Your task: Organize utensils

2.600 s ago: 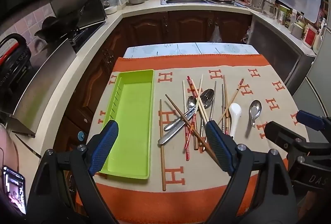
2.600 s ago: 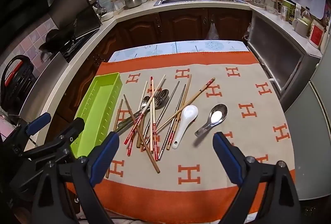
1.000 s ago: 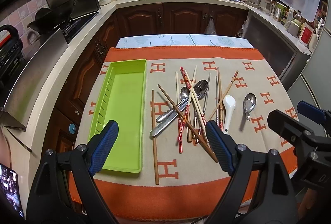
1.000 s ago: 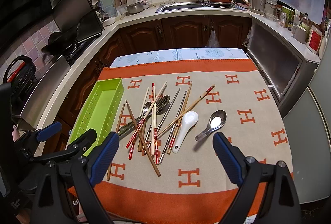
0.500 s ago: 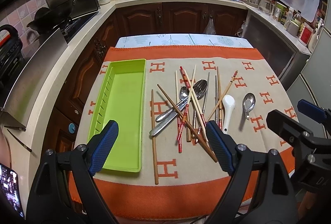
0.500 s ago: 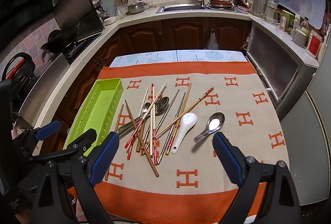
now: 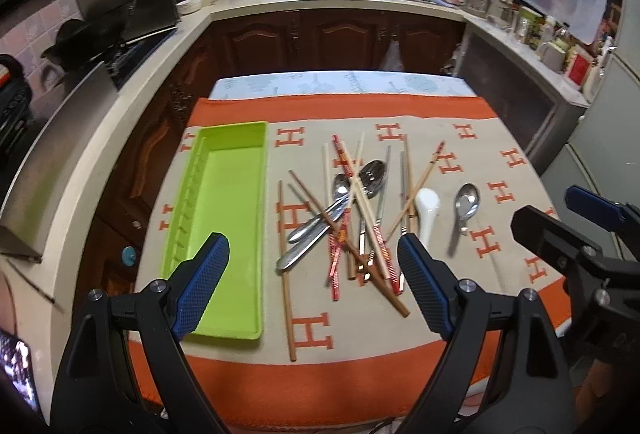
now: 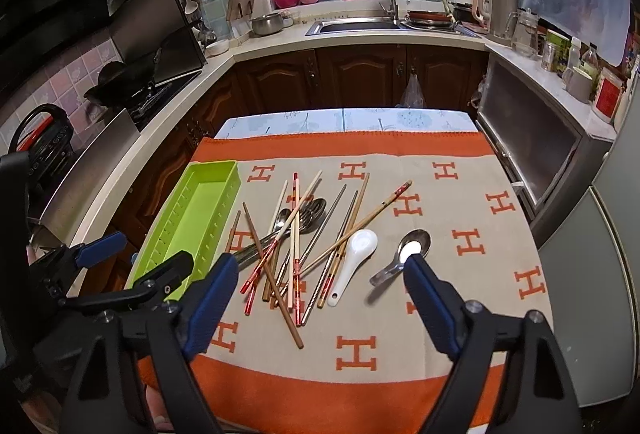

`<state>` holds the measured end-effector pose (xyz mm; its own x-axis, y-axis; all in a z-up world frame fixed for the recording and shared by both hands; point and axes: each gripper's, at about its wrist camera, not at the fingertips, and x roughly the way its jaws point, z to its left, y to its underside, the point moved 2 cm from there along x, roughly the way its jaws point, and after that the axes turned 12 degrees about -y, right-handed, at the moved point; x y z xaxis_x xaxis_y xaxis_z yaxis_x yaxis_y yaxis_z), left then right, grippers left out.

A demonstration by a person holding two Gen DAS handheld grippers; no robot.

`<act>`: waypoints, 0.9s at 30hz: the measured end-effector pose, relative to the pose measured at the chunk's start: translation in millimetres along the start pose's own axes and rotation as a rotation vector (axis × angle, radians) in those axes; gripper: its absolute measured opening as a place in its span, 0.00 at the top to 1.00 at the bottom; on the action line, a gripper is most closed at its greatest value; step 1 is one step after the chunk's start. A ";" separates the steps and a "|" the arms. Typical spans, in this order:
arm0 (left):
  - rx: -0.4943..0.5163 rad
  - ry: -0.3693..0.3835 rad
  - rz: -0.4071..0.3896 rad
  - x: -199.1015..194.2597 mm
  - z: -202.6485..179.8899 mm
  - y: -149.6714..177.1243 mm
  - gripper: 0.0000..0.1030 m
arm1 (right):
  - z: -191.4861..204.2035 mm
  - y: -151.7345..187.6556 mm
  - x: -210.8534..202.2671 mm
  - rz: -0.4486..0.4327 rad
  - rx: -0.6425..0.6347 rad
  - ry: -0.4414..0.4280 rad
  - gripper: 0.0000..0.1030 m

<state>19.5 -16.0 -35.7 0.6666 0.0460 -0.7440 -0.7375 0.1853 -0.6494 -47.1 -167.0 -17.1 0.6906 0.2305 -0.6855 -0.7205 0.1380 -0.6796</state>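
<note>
Right now both grippers hang over the near edge of a table and hold nothing. The left gripper has its jaws wide apart, with its blue pads above the near end of the tray and the near end of the pile. The right gripper is spread wide too, just above the near ends of the sticks. In the right view the left gripper shows at the left edge, and in the left view the right gripper shows at the right edge.

On the table lies an orange and cream cloth with big H shapes. At its left side sits a long green tray. Nothing is in it.

Just right of the tray is a messy pile of chopsticks. Some are brown wood, some pale, some have red marks, and some look like metal. They cross over each other. Two metal spoons lie under them, with their bowls at the far end.

Right of the pile is a white spoon, touching a few sticks. One more metal spoon lies a little to its right, on its own.

Far behind the table are dark cupboards and a sink under a window.
</note>
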 end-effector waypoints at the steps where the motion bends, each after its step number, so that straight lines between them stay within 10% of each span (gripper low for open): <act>1: -0.002 0.014 0.000 -0.5 1.2 -2.7 0.18 | -1.6 -1.2 -0.3 -0.001 -0.002 -0.001 0.18; 6: -0.017 0.032 -0.017 3.1 14.4 -17.8 0.18 | -7.3 -2.0 4.7 0.026 -0.018 -0.022 0.22; 13: -0.056 0.070 0.163 42.9 31.7 1.0 0.20 | -20.4 12.2 22.7 0.091 0.006 -0.058 0.30; 18: -0.029 0.159 0.323 79.1 10.1 45.3 0.62 | -30.2 31.1 41.6 0.151 0.049 -0.077 0.30; 27: -0.009 0.104 0.426 126.6 -2.2 87.8 0.76 | -34.8 52.9 67.3 0.216 0.073 -0.099 0.31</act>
<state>39.0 3.9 -187.2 0.2889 0.0174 -0.9572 -0.9454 0.1626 -0.2824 -36.5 -177.7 -108.2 0.5130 0.3548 -0.7817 -0.8560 0.1434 -0.4966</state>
